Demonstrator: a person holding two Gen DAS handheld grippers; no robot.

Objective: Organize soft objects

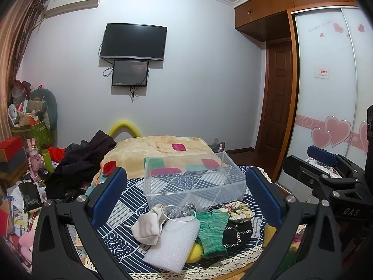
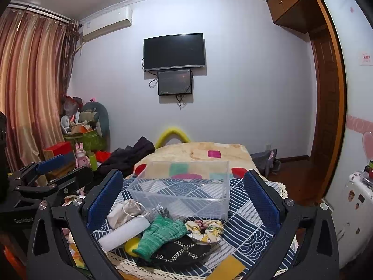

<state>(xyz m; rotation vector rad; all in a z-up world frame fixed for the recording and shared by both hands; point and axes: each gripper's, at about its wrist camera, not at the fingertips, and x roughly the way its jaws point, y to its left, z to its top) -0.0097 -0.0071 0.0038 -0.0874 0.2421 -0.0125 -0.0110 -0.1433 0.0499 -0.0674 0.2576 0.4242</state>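
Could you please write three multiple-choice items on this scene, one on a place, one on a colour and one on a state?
1. Where does the clear plastic box stand relative to the pile of soft things?
A. Behind the pile, farther from the grippers
B. On top of the pile
C. On the floor

2. What colour is the knitted glove?
A. Red
B. Green
C. Blue

3. How do the left gripper and right gripper stand?
A. Both shut on a glove
B. One shut, one open
C. Both open and holding nothing

Answers:
1. A: the box sits on the patterned cloth beyond the pile.
2. B: its ribbed knit is green in both views.
3. C: each view shows blue pads wide apart with nothing between them.
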